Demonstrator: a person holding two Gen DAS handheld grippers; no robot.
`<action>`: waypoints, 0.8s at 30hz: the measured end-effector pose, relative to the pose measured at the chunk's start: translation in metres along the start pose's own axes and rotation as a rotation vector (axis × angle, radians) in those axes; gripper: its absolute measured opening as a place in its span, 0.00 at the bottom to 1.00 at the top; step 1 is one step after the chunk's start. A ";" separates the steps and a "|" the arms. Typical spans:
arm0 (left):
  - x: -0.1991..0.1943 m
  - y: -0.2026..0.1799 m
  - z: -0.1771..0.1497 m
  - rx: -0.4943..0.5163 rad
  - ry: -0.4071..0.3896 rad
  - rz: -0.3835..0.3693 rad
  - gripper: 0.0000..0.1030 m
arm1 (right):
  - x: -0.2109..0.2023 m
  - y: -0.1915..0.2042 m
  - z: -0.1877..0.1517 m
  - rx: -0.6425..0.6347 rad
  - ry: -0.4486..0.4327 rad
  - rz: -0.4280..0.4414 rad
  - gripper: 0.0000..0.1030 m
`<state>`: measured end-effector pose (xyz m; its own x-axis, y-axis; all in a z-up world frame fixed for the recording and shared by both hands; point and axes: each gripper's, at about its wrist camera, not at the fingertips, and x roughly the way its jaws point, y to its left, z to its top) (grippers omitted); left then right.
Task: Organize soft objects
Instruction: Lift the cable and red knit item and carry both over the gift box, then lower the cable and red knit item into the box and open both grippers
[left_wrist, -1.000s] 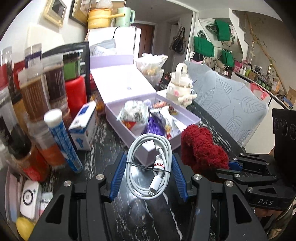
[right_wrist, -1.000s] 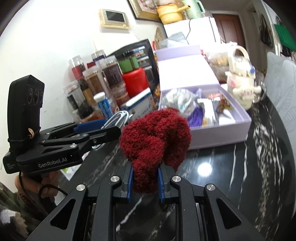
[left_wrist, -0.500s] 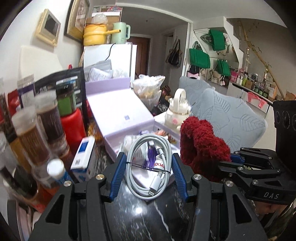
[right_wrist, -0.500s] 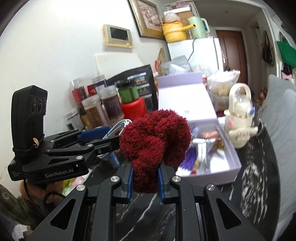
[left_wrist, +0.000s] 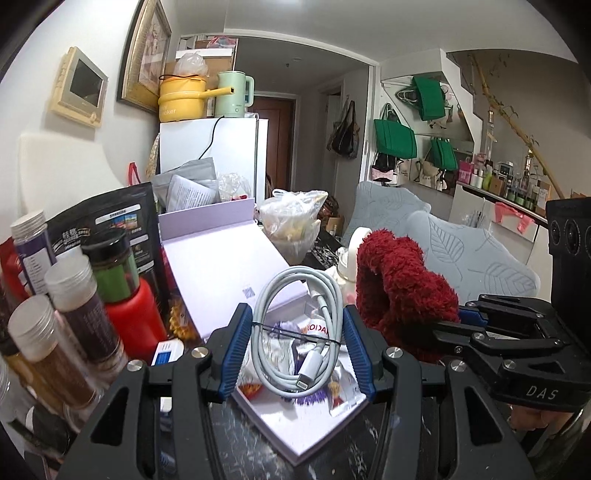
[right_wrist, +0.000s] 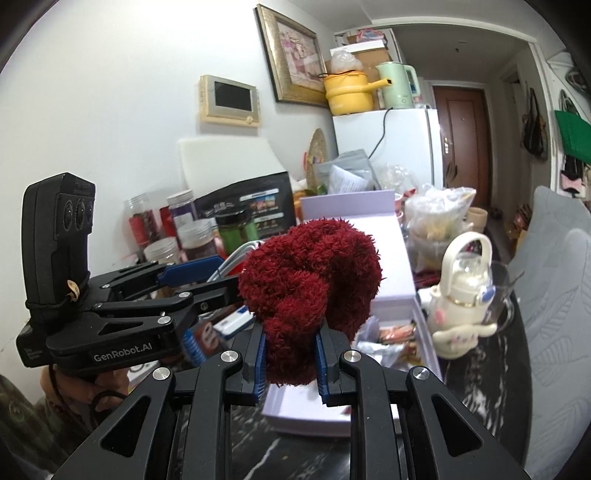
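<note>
A coiled white charging cable (left_wrist: 299, 332) is clamped between the blue pads of my left gripper (left_wrist: 295, 343), held in the air above the open lilac box (left_wrist: 295, 435). My right gripper (right_wrist: 290, 360) is shut on a fluffy dark red cloth (right_wrist: 310, 280), also lifted above the box (right_wrist: 306, 417). In the left wrist view the red cloth (left_wrist: 399, 295) and the right gripper (left_wrist: 454, 325) hang just right of the cable. The left gripper (right_wrist: 207, 275) shows at the left of the right wrist view. The box holds several snack packets (right_wrist: 388, 343).
Spice jars and a red bottle (left_wrist: 129, 317) crowd the left of the dark marble table (right_wrist: 480, 376). A white bottle with a handle (right_wrist: 461, 295) and a glass cup (right_wrist: 498, 295) stand right of the box. A plastic bag (left_wrist: 291, 218) and a grey chair (left_wrist: 461, 251) lie beyond.
Both grippers have risen and come forward over the box with their loads; the table and jars sank lower in view. The grips have not changed.
</note>
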<state>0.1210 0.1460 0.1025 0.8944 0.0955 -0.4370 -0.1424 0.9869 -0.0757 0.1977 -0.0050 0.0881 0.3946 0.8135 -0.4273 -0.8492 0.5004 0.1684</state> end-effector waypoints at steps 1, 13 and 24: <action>0.003 0.001 0.002 -0.002 -0.001 -0.001 0.48 | 0.002 -0.003 0.002 -0.001 -0.002 0.001 0.20; 0.056 0.004 -0.012 -0.041 0.080 0.004 0.48 | 0.036 -0.038 -0.010 0.036 0.041 0.029 0.20; 0.089 -0.001 -0.029 -0.053 0.137 0.001 0.48 | 0.056 -0.068 -0.039 0.092 0.085 0.054 0.20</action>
<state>0.1880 0.1502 0.0373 0.8285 0.0742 -0.5551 -0.1688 0.9782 -0.1213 0.2641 -0.0047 0.0181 0.3146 0.8141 -0.4881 -0.8313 0.4845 0.2723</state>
